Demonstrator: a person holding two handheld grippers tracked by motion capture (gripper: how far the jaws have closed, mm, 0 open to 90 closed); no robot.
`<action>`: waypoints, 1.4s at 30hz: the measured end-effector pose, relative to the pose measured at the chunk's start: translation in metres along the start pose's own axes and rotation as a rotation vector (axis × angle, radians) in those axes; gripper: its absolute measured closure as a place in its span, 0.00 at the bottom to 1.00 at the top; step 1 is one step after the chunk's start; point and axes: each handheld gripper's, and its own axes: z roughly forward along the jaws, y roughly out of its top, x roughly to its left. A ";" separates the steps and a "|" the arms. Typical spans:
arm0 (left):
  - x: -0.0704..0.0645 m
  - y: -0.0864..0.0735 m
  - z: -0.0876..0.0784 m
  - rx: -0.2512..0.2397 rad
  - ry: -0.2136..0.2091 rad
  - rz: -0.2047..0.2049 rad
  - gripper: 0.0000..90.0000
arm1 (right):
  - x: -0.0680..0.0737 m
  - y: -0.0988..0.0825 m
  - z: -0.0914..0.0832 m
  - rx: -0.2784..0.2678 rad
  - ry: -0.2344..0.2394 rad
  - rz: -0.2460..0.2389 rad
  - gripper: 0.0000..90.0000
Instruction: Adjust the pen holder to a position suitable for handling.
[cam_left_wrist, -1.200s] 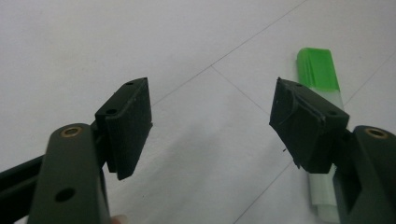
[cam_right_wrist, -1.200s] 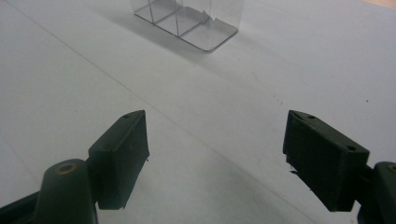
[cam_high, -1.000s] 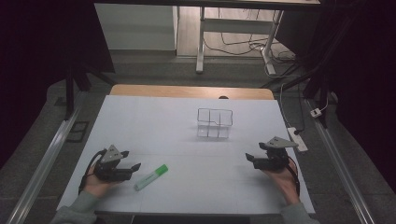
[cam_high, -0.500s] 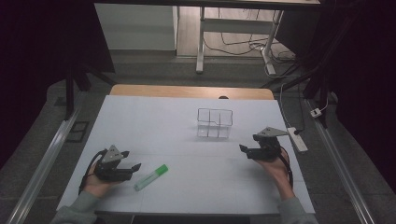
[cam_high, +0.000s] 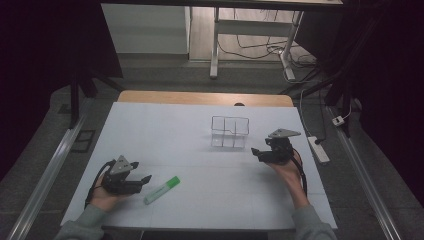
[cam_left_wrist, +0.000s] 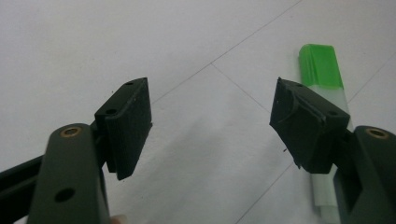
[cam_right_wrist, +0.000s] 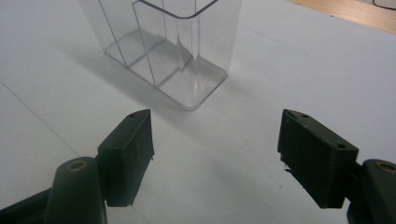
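A green-capped highlighter (cam_high: 161, 190) lies on the white table (cam_high: 160, 127) near its front left. Just left of it rests my left gripper (cam_high: 145, 180), open. In the left gripper view the jaws (cam_left_wrist: 210, 121) stand wide with bare table between them, and the highlighter (cam_left_wrist: 323, 79) lies beside and partly behind the right-hand jaw. A clear divided plastic container (cam_high: 229, 132) stands upright mid-table. My right gripper (cam_high: 256, 153) hovers just right of it and slightly nearer, open. In the right gripper view its jaws (cam_right_wrist: 215, 149) have just closed a little with nothing between them, and the container (cam_right_wrist: 177, 46) stands ahead.
A wooden strip (cam_high: 200, 97) runs along the table's far edge. A white power strip (cam_high: 318, 149) lies off the table's right side. Metal rails run along both sides, and desk legs and cables are on the floor beyond.
My right gripper has moved left and away from the front edge, toward the clear container. The left gripper and the highlighter have stayed where they were.
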 end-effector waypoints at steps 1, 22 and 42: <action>0.000 0.000 0.000 0.001 0.000 0.001 0.33 | -0.001 0.001 0.001 0.002 0.000 0.008 0.31; 0.001 0.000 0.001 0.004 0.002 0.001 0.33 | -0.018 0.015 0.026 0.002 -0.013 0.057 0.77; 0.002 -0.001 0.002 0.012 0.006 0.005 0.33 | -0.016 0.024 0.055 0.036 0.014 0.022 1.00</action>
